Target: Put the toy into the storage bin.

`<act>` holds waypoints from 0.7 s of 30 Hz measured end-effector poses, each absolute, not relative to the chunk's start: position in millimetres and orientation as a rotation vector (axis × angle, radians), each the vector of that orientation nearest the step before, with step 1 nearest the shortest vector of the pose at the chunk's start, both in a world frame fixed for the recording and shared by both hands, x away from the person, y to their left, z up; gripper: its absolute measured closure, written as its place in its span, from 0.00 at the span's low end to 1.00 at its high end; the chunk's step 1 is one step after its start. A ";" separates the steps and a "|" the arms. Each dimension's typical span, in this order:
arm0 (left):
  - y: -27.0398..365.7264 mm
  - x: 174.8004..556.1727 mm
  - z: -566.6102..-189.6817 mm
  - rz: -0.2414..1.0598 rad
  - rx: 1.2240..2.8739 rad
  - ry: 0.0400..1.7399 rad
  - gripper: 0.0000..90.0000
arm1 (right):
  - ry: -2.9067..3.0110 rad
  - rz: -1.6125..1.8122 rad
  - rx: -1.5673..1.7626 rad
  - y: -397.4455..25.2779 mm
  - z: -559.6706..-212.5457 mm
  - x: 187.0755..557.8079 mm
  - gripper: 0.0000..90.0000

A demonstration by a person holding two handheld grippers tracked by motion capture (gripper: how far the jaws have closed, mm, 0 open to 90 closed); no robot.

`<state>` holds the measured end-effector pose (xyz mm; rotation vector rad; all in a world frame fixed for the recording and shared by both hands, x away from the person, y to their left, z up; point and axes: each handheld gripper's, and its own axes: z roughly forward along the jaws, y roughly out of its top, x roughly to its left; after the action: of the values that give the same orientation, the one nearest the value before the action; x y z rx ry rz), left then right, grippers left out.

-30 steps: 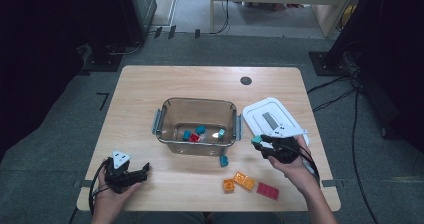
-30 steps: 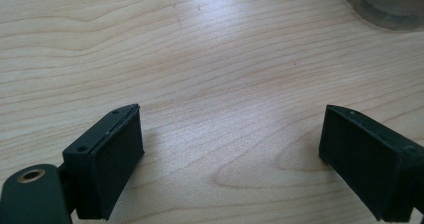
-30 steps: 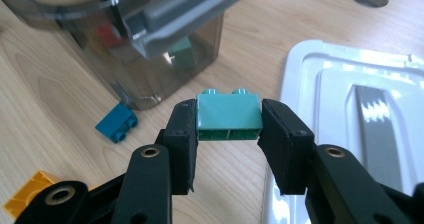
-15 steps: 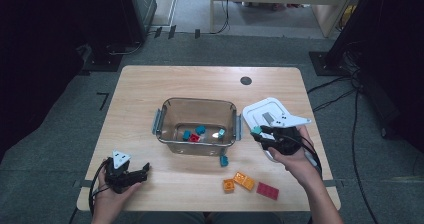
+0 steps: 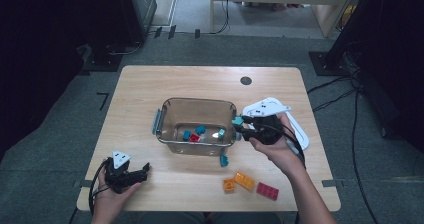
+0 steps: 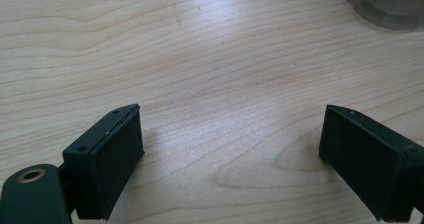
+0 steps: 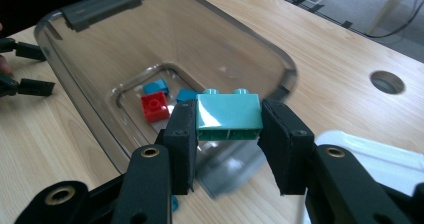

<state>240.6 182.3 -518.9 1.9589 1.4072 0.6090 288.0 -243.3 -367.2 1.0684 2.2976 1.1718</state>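
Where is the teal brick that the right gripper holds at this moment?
In the right gripper view, the teal brick sits clamped in the right gripper, above the near rim of the clear bin. In the high view it is at the bin's right edge.

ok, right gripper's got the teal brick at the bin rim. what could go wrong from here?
1. The right gripper pinches the teal brick only by its ends, at the rim of the clear bin. Released here, it may hit the rim and fall outside.
2. The white lid lies just behind that hand; pulling back could nudge it.
3. The left gripper rests open, far from the bin, so nothing steadies it.
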 end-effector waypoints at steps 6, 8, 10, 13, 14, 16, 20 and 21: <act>182.3 240.6 -519.1 0.611 1.957 1.407 0.12 | 2.333 1.162 1.046 -220.6 -371.8 297.0 0.67; 182.3 240.6 -519.1 0.611 1.957 1.407 0.12 | 2.340 1.160 1.049 -214.5 -374.2 300.5 0.67; 182.2 240.6 -519.1 0.611 1.957 1.407 0.12 | 2.348 1.154 1.058 -208.8 -376.8 304.1 0.67; 182.3 240.6 -519.1 0.611 1.957 1.407 0.12 | 2.362 1.144 1.072 -200.9 -381.0 309.5 0.67; 182.3 240.6 -519.1 0.610 1.957 1.407 0.12 | 2.368 1.135 1.076 -198.6 -382.8 311.6 0.67; 182.3 240.6 -519.1 0.611 1.957 1.407 0.12 | 2.379 1.118 1.094 -194.2 -386.4 315.2 0.67; 182.3 240.6 -519.0 0.611 1.959 1.407 0.12 | 2.403 1.074 1.142 -187.4 -392.9 321.1 0.67; 182.3 240.6 -519.0 0.611 1.958 1.407 0.12 | 2.411 1.064 1.150 -186.2 -394.3 322.5 0.67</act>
<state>240.6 182.3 -519.0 1.9584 1.4070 0.6107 322.5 -186.2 -394.3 1.1503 2.4110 1.0642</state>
